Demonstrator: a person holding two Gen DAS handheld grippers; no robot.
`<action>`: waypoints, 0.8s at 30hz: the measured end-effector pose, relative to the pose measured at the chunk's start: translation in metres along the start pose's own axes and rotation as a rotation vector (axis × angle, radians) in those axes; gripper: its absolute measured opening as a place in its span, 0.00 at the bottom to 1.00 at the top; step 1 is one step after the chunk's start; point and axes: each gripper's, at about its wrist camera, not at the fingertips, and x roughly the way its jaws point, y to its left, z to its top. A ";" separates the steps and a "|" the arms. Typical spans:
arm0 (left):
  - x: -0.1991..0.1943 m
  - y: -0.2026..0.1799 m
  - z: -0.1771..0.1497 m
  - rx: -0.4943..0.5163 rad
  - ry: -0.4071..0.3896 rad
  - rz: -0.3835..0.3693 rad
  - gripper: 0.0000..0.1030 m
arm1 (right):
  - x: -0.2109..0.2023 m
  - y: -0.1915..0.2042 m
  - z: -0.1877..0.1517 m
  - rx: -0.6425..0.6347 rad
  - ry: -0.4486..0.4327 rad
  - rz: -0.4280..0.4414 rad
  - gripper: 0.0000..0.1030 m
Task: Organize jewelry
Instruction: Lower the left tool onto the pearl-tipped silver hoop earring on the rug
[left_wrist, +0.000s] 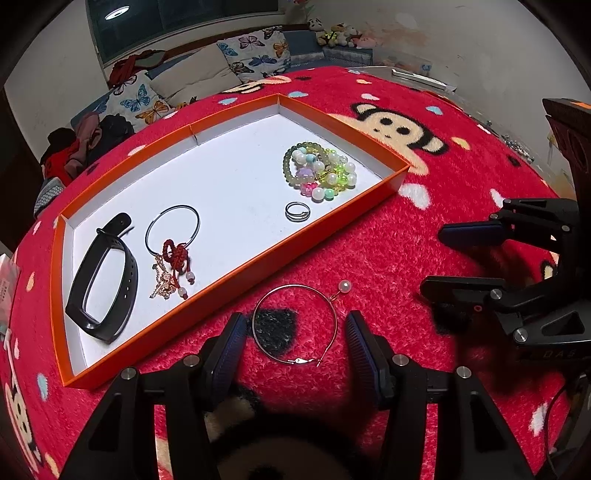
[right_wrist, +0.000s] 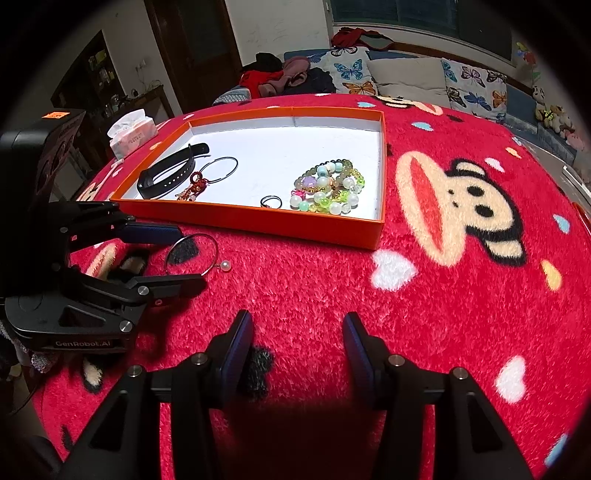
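Note:
A thin wire hoop bangle (left_wrist: 301, 360) with a pearl (left_wrist: 345, 285) lies flat on the red blanket, just outside the orange tray (left_wrist: 258, 266). My left gripper (left_wrist: 293, 332) is open, one finger on each side of the hoop and neither pad pressing it. In the right wrist view the same hoop (right_wrist: 216, 251) sits between the left gripper (right_wrist: 192, 258) fingers. My right gripper (right_wrist: 297, 332) stands open over bare blanket with nothing between its fingers; it appears at the right edge as right gripper (left_wrist: 432, 260). The tray (right_wrist: 258, 221) holds other jewelry.
Inside the tray lie a black watch band (left_wrist: 103, 277), a silver bangle with a red knot (left_wrist: 173, 236), a small ring (left_wrist: 296, 211) and several beaded bracelets (left_wrist: 321, 170). A tissue pack (right_wrist: 131, 134) stands beyond the tray's left end. A sofa with cushions runs behind.

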 end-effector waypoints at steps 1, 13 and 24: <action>0.000 0.000 0.000 0.001 -0.002 0.001 0.54 | 0.000 0.000 0.000 -0.002 0.000 -0.001 0.55; -0.005 0.003 -0.003 -0.007 -0.012 0.003 0.50 | 0.000 0.007 0.002 -0.016 -0.004 0.007 0.54; -0.033 0.020 -0.008 -0.057 -0.059 0.003 0.50 | 0.004 0.025 0.012 -0.069 -0.019 0.047 0.54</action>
